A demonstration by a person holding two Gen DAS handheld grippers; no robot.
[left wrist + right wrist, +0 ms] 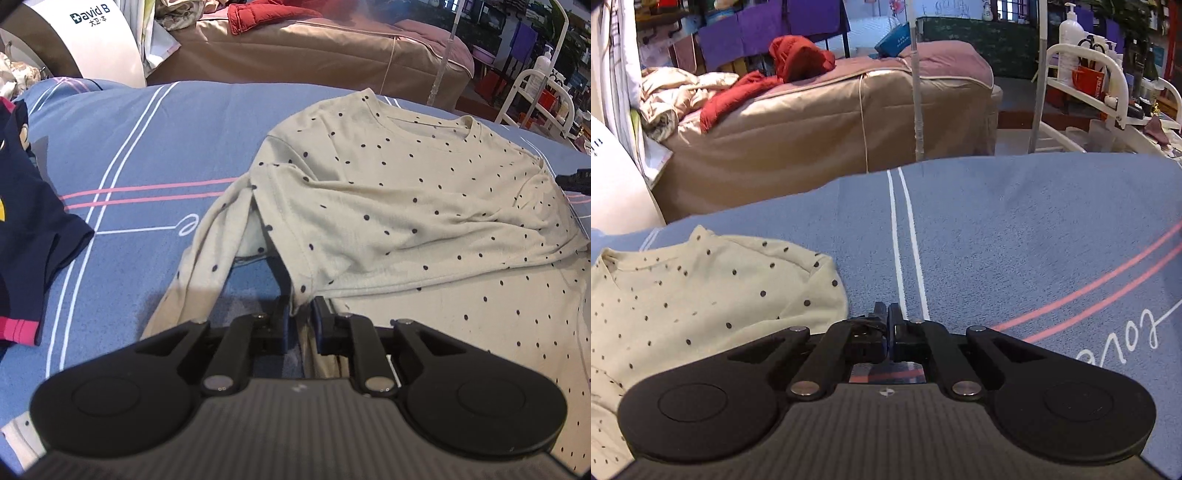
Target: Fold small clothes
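Observation:
A cream shirt with dark dots (399,192) lies on the blue bed sheet (155,147), its lower part folded up over its body. My left gripper (301,314) is shut on a fold of the shirt's edge, which rises in a peak from the jaws. In the right wrist view the same shirt (701,295) lies to the left, neckline up. My right gripper (887,314) stands just right of the shirt's shoulder, over the sheet (1015,229). Its fingers are together, and I see no cloth between them. Its black tip (574,179) shows at the shirt's right edge.
A dark navy garment with pink trim (26,236) lies on the sheet at the left. Beyond the bed stand a brown covered mattress (820,125) with red clothes (798,59), a white rack with bottles (1086,74), and a white curved panel (99,40).

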